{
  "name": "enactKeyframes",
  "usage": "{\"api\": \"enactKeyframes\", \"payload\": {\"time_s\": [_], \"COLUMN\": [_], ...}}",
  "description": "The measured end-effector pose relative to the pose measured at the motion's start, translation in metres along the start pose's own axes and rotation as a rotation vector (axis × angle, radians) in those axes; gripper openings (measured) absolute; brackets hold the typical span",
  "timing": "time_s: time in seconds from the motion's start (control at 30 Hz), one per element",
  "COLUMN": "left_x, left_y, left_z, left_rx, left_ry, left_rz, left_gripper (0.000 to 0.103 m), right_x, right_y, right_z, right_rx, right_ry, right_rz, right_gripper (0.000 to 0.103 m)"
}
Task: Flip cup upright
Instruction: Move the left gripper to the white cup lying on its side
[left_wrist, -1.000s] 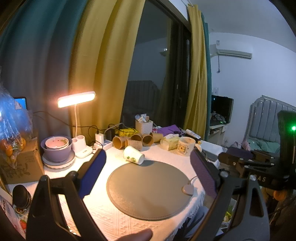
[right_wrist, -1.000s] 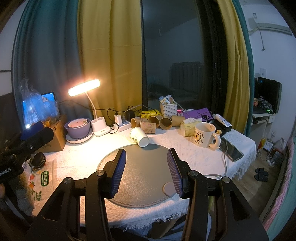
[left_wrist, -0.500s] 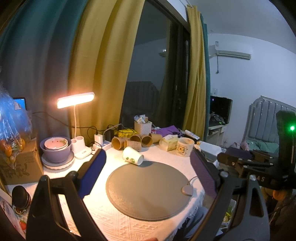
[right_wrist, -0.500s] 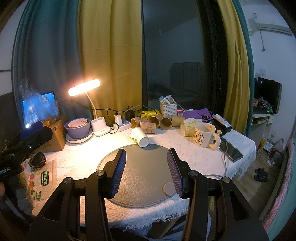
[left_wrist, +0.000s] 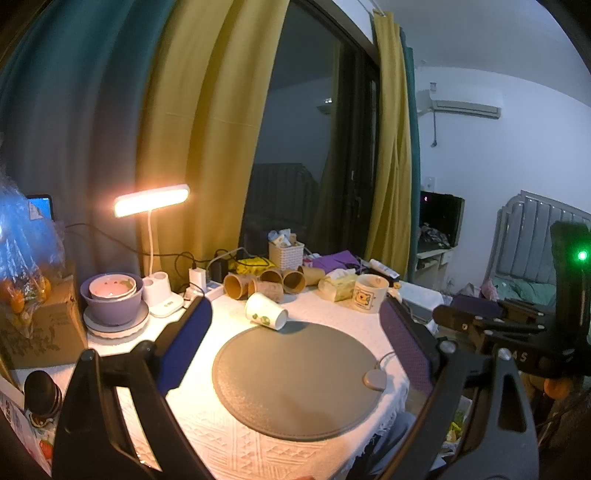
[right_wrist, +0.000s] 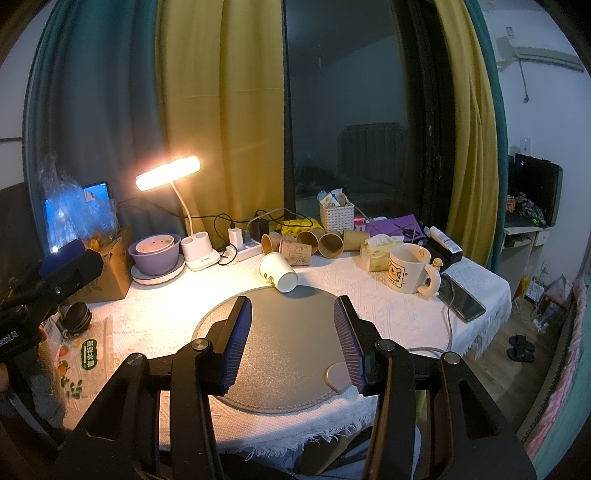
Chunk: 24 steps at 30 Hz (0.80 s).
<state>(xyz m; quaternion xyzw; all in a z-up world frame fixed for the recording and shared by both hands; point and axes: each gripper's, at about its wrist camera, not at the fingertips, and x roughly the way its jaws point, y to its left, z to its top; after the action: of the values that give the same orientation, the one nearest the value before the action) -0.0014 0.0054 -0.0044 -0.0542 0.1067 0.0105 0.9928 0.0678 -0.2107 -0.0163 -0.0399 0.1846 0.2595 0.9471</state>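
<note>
A white paper cup with a green print (left_wrist: 265, 315) lies on its side at the far edge of the round grey mat (left_wrist: 295, 376). It also shows in the right wrist view (right_wrist: 278, 271) beyond the mat (right_wrist: 288, 343). My left gripper (left_wrist: 295, 317) is open and empty, held above the near side of the mat. My right gripper (right_wrist: 293, 306) is open and empty, over the mat, well short of the cup.
Several brown paper cups (right_wrist: 314, 242) lie behind the white cup. A mug with a bear (right_wrist: 408, 267), a tissue pack (right_wrist: 380, 249), a phone (right_wrist: 461, 299), a lamp (right_wrist: 168, 177), purple bowls (right_wrist: 155, 253) and a white basket (right_wrist: 336, 216) stand on the white tablecloth (right_wrist: 155, 317).
The left gripper view has shifted slightly; a fingertip at the bottom edge a second ago is gone. The cup and the right gripper have not moved.
</note>
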Motion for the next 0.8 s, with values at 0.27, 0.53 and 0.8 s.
{"api": "enactKeyframes", "payload": {"time_s": [0.27, 0.53, 0.8], "left_x": [0.006, 0.040, 0.096], "left_y": [0.006, 0.011, 0.023], "left_z": [0.003, 0.003, 0.001], "left_rx": [0.008, 0.041, -0.004], "left_ry": [0.004, 0.052, 0.176], "left_rz": [0.013, 0.017, 0.067], "left_gripper": [0.093, 0.093, 0.093], "right_x": [0.002, 0.038, 0.096], "right_y": [-0.003, -0.019, -0.046], "right_z": [-0.002, 0.003, 0.011], "right_rx": [-0.006, -0.035, -0.050], "right_ry": [0.011, 0.060, 0.126], "right_rz": [-0.011, -0.026, -0.007], "right_gripper": [0.049, 0.049, 0.049]}}
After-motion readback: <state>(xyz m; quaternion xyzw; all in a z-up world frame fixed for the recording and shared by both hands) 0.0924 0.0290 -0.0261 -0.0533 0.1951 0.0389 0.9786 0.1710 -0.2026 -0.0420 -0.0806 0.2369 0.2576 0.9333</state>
